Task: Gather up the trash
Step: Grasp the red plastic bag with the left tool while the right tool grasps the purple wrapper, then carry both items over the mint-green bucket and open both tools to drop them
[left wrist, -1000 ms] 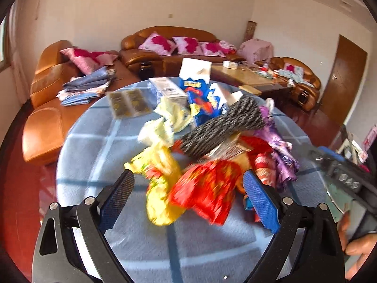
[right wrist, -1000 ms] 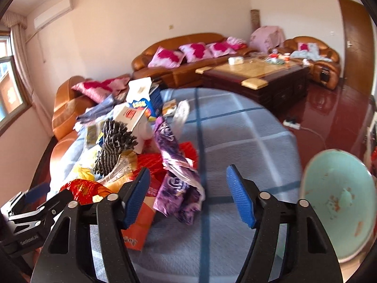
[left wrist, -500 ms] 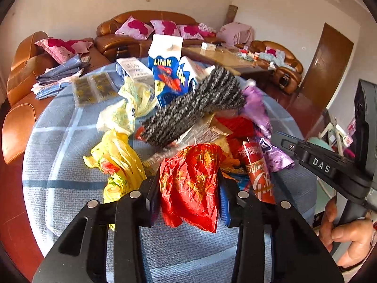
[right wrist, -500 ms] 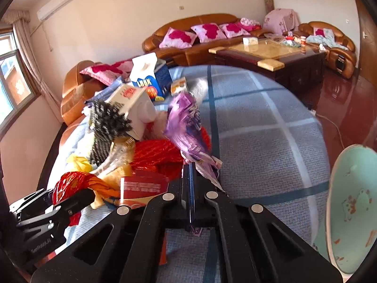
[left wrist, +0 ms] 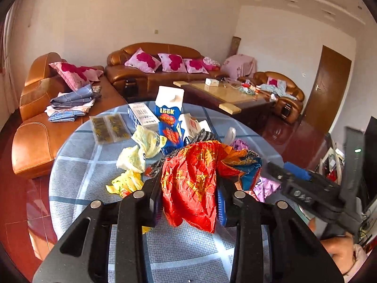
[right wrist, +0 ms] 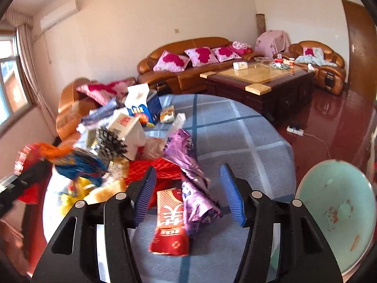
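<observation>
Crinkled red foil wrapper [left wrist: 190, 188] clenched in left tongs [left wrist: 188, 202]; right tongs [right wrist: 188, 195] released, ribbed pads apart.

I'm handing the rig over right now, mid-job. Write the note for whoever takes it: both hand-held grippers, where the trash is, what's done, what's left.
Left hand-held gripper: shut on the red-and-gold wrapper, lifted above the table.
Right hand-held gripper: open, empty, its fingers on either side of the purple wrapper and red packet, both lying on the table.
Pale green bin sits at the table's right edge.
Done: one wrapper picked up.
Left: drop it in the bin, then collect the purple wrapper, red packet, yellow bags, cartons and the rest.
</observation>
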{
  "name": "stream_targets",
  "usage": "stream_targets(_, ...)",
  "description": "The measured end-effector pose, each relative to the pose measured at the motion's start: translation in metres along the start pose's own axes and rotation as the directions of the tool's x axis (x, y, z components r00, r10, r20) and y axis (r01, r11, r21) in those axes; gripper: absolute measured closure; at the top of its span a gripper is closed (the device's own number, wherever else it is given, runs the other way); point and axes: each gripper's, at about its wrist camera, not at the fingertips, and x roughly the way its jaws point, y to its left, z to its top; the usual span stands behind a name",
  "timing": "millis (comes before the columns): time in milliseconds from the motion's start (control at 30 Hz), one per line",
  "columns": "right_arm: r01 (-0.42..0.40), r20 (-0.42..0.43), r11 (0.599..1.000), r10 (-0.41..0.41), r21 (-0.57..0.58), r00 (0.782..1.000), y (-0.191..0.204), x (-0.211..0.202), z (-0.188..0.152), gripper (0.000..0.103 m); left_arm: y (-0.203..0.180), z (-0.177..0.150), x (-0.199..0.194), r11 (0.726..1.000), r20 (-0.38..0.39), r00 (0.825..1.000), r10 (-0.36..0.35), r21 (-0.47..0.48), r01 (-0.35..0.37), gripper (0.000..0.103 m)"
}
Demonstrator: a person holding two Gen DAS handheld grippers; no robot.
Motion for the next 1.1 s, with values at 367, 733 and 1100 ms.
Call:
stream_targets(367,0.032,-0.195,0.999,-0.035,-0.019,0.980,-0.012,0.059,-0.007,0.081,0.011,0.005,-0.003,0.998,-0.001,0.998,0.058,-0.032,-0.058,0.068)
stream_targets(733,0.072,0.001,0.996,-0.072,0.050,0.997,-0.051,-0.061,0.011,0.081,-0.034,0.004,-0.002,1.000,0.017,1.000,0.015,0.006,-0.015,0.067)
stream_targets(1100,0.278,-0.031,0.936,-0.278,0.217,0.960,-0.175,-0.116,-0.033,0.080,-0.148,-0.005,0.019,0.989,-0.018,0.996,-0.091,0.117,0.092,0.066)
